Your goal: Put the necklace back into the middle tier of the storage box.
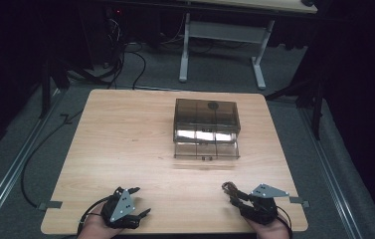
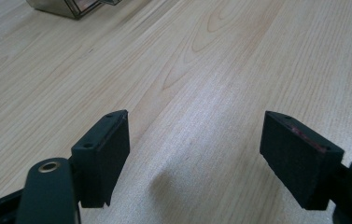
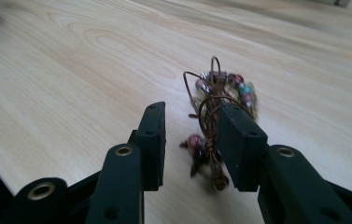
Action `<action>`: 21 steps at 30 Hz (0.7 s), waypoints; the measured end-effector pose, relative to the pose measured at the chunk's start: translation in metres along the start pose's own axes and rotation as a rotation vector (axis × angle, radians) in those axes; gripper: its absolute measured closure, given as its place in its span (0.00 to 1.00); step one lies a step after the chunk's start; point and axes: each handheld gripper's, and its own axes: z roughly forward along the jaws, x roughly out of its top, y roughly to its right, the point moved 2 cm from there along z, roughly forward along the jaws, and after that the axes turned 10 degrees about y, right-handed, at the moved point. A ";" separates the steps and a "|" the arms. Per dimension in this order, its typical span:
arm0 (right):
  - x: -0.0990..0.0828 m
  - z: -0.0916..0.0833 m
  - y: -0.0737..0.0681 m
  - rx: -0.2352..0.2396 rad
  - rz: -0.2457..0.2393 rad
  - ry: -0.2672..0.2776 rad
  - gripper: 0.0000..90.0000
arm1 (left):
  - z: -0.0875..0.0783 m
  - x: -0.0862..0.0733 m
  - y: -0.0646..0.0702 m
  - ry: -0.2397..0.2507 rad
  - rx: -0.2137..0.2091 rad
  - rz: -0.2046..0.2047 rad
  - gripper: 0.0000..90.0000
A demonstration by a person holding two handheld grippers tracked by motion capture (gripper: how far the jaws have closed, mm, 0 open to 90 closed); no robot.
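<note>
Claws at the near edge, beaded wire at the right one

Worktop (image 1: 125, 134) of pale wood carries a smoky translucent drawer box (image 1: 206, 127) toward its far middle, with its lowest drawer (image 1: 206, 150) pulled out toward the person. The drawer is split into compartments, and a small dark item lies near its front wall, too small to tell what it is.

Both hands rest at the near edge. The left claw (image 1: 139, 201) sits at the near left with its jaws spread wide and nothing between them; in the left gripper view (image 2: 194, 156) only bare wood grain lies between the two black pads, and a corner of the box shows at the top left.

The right claw (image 1: 231, 191) sits at the near right, well apart from the box. A tangle of copper-brown wire strung with red, teal and clear beads, a beaded wire bracelet (image 3: 220, 100), lies between and just ahead of its jaws (image 3: 190, 135). The jaws stand partly apart: the wire presses against the right pad, while a gap remains at the left pad, so no firm grip shows. The bracelet's beaded end reaches past the fingertips, over the wood.
</note>
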 end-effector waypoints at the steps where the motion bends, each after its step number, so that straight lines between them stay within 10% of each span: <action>1: -0.002 -0.003 0.002 0.001 0.016 0.005 0.71 | 0.000 0.000 0.000 0.002 0.000 0.000 0.27; 10: 0.000 -0.022 0.010 -0.080 0.001 0.056 0.98 | 0.001 0.000 0.000 -0.007 0.000 0.001 0.28; 21: 0.023 0.032 0.025 -0.067 -0.085 -0.172 1.00 | 0.000 0.000 0.001 -0.002 0.003 0.005 0.27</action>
